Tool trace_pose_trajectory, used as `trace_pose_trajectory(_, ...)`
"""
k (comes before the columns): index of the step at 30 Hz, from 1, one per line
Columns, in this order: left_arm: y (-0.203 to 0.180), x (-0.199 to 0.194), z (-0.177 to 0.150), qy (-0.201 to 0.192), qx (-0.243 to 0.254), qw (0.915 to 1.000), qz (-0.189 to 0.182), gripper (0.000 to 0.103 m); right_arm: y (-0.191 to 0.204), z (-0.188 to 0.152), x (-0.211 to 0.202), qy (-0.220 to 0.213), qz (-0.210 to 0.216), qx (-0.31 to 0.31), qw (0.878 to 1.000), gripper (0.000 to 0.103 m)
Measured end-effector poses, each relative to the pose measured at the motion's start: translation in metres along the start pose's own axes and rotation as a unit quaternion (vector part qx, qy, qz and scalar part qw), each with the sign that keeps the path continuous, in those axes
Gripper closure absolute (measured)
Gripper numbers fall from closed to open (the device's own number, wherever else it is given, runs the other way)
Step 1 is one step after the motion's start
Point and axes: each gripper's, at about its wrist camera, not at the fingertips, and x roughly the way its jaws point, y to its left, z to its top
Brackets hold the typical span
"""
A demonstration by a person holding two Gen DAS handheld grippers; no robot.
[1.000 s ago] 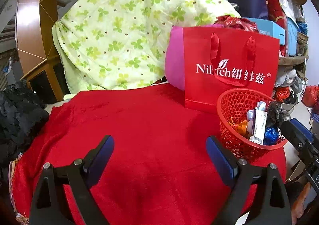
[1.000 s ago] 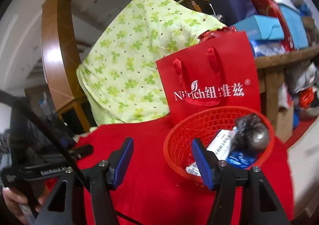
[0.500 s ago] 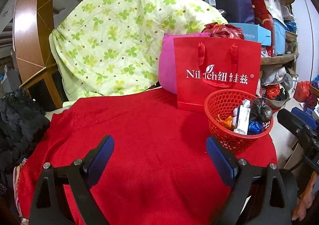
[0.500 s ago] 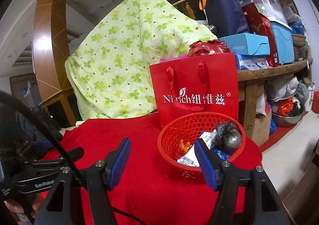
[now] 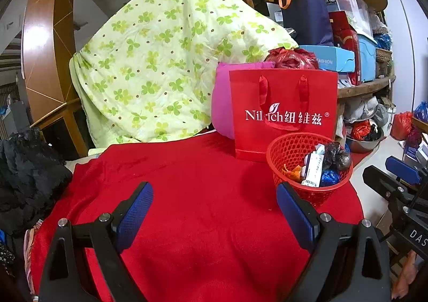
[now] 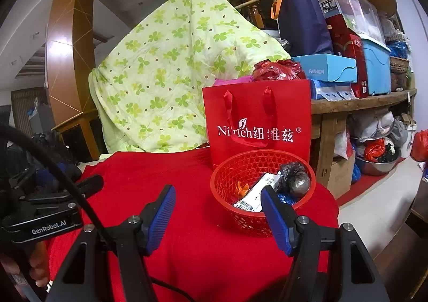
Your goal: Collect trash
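A red mesh basket (image 5: 291, 149) (image 6: 240, 165) stands at the right side of a table under a red cloth (image 5: 187, 181) (image 6: 165, 168). In it lie a white carton (image 5: 313, 171) (image 6: 254, 192), a crumpled black bag (image 5: 337, 153) (image 6: 295, 179), an orange scrap (image 5: 291, 169) and a blue wrapper (image 5: 329, 176). My left gripper (image 5: 214, 207) hovers open over the bare cloth, left of the basket, nothing between its blue pads. My right gripper (image 6: 218, 215) is open and empty too, its right finger (image 6: 275, 219) in front of the basket's near rim.
A red paper gift bag (image 5: 283, 112) (image 6: 256, 120) stands behind the basket, with a pink cushion (image 5: 222, 104) and a green clover-print quilt (image 5: 165, 66) further back. Dark clothing (image 5: 26, 173) lies at the left. Stacked boxes fill a wooden shelf (image 6: 361, 99) at the right.
Both grippers have drawn back and risen, so the basket and gift bag look smaller and farther. The right gripper's jaws have spread a little wider. Nothing was picked up.
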Motion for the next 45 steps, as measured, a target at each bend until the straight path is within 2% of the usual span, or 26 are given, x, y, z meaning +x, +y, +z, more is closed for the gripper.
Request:
trace_pose_trajectory(19, -0.005, -0.024, 0.011, -0.015, 0.005, 0.9998, 0.011, 0.009, 0.000, 0.012, -0.020, -0.005, -0.011, 0.002, 1.000, 0.032)
trace_pose_trajectory(45, -0.009, -0.026, 0.013, -0.009, 0.010, 0.9999, 0.008, 0.009, -0.006, 0.011, -0.018, 0.002, -0.020, 0.006, 1.000, 0.032)
